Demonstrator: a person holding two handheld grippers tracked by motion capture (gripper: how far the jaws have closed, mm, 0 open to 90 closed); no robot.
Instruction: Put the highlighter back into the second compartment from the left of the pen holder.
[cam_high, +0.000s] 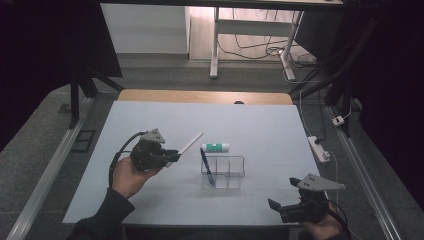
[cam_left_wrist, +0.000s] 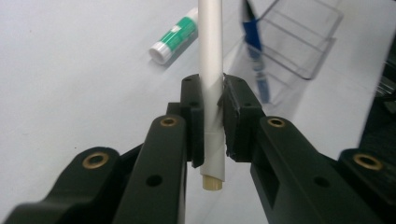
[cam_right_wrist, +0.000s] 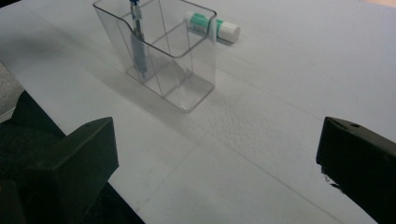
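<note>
Desk (cam_high: 150, 115): wooden top, its bare edge showing along the far side, otherwise covered by a white sheet (cam_high: 260, 125). On the sheet, near the middle: one clear plastic organiser (cam_high: 223, 172) with compartments, standing upright; one glue stick (cam_high: 215, 147), white with green label, lying on its side just beyond the organiser.

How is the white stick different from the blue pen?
The white stick is clamped in the left gripper, above the table; the blue pen stands free inside the clear holder. The stick is plain white and looks thicker; the pen is blue and looks slimmer. The stick points out sideways over the table; the pen leans nearly upright. Both are long and thin.
</note>
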